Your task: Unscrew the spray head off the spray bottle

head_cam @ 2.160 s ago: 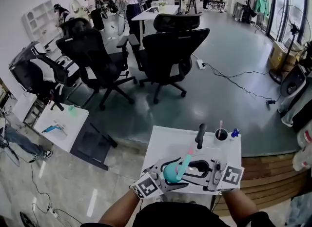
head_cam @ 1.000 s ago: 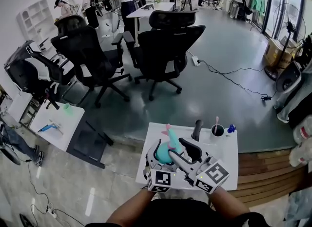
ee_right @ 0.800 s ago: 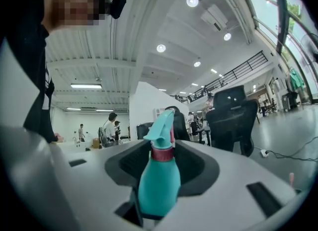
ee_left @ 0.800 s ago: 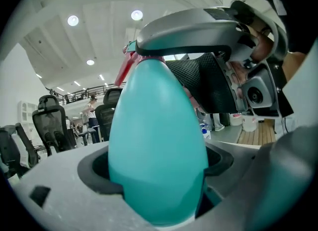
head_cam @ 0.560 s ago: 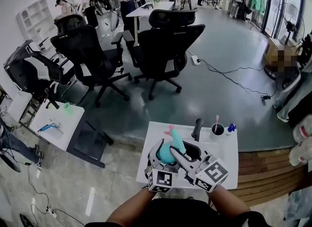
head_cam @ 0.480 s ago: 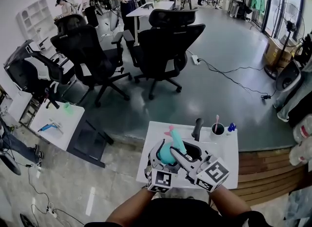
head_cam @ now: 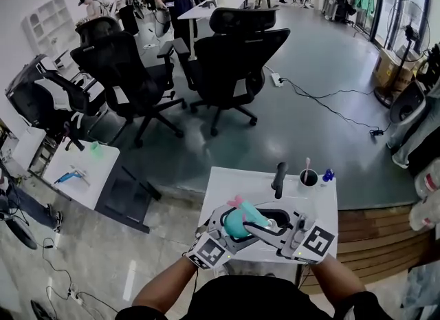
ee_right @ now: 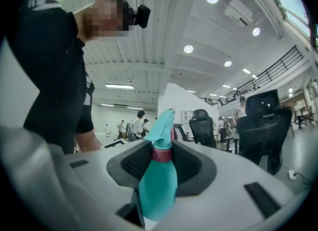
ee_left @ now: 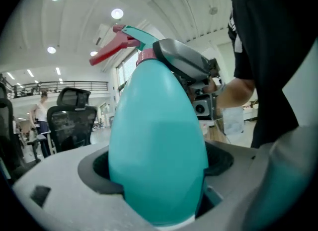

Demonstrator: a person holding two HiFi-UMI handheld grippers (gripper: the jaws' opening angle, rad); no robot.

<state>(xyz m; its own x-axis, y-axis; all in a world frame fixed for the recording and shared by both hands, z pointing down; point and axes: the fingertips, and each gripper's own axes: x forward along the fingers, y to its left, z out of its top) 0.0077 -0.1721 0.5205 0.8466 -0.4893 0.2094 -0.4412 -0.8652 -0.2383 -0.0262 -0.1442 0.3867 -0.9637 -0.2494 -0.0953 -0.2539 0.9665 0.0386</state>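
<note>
The teal spray bottle [ee_left: 158,140] is clamped in the left gripper [ee_left: 156,175]; its spray head [ee_right: 162,128] is gripped by the right gripper [ee_right: 161,163], jaws just closed.

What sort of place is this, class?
Most likely an open-plan office or workshop: black swivel chairs, white desks behind them, and people working at the far end.

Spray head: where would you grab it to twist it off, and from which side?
Grip the red collar under the spray head, not the trigger: it is round, so jaws can seat and turn it. Come from the side, across the bottle, beyond the left gripper holding its wide body. The right gripper's jaws have just been closing around that collar.
</note>
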